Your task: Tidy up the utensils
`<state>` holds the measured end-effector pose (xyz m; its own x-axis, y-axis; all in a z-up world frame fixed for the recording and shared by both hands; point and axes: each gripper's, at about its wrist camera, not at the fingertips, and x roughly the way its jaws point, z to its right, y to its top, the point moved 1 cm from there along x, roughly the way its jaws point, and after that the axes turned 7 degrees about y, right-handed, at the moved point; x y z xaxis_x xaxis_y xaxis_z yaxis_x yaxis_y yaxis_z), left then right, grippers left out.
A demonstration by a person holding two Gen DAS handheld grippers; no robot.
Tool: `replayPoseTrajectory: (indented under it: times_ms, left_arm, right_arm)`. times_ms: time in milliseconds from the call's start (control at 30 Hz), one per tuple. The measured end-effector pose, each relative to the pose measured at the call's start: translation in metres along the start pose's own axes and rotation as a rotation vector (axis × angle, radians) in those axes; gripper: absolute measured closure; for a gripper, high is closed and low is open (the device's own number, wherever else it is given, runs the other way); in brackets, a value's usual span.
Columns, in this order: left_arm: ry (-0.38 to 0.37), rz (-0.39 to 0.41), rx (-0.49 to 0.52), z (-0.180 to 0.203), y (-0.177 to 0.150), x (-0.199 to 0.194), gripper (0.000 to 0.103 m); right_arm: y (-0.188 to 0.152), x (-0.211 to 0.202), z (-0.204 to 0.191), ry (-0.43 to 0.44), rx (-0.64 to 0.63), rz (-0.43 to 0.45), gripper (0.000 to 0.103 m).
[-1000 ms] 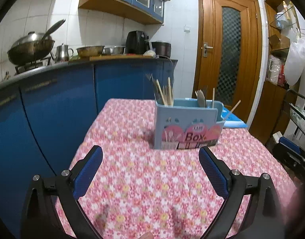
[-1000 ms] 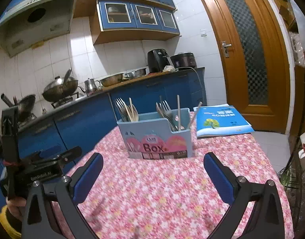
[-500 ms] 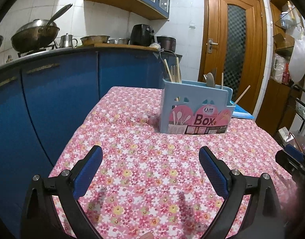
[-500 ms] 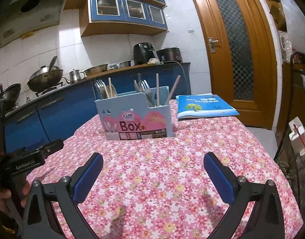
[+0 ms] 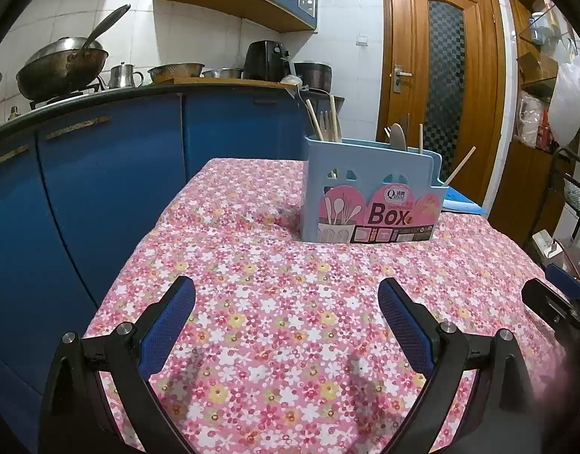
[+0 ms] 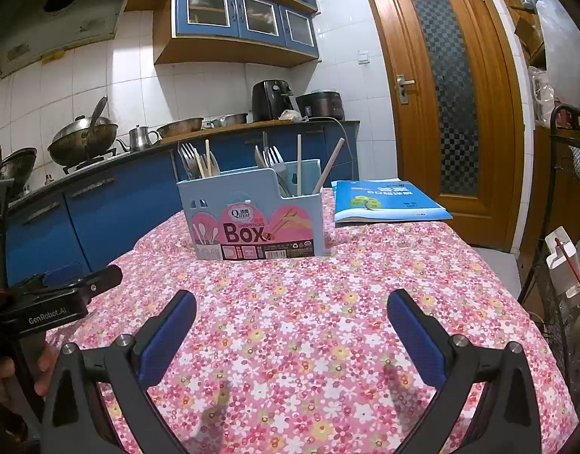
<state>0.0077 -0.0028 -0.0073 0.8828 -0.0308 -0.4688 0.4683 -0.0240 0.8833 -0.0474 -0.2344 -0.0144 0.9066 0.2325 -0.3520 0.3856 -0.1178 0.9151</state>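
A light blue utensil box labelled "Box" stands on the pink floral tablecloth; it also shows in the right wrist view. Forks, spoons and chopsticks stand upright in its compartments. My left gripper is open and empty, low over the cloth, well short of the box. My right gripper is open and empty, also short of the box. The left gripper body shows at the left of the right wrist view.
A blue book lies on the table behind the box to the right. Blue kitchen cabinets with a wok and pots run along the left. A wooden door and a wire rack stand on the right.
Both grippers have dropped lower and drawn back towards the near edge of the table, so the box looks farther and higher in view. Both stay open and empty.
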Motion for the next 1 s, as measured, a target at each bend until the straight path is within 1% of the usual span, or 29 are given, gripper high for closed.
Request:
replayPoseTrajectory:
  times_ms: [200, 567, 1000]
  left_arm:
    - [-0.006, -0.009, -0.018, -0.0028, -0.0006, 0.002, 0.005]
    - [-0.011, 0.0, 0.013, 0.0014, -0.0019, 0.0006, 0.005]
    - [-0.013, 0.0, 0.013, 0.0013, -0.0019, 0.0006, 0.005]
  right_arm:
    - [-0.0002, 0.0, -0.0006, 0.0, 0.0, 0.0, 0.0]
    - [-0.001, 0.0004, -0.001, 0.0, -0.002, -0.002, 0.0]
    - [-0.001, 0.0006, -0.0011, 0.0, -0.003, -0.002, 0.0]
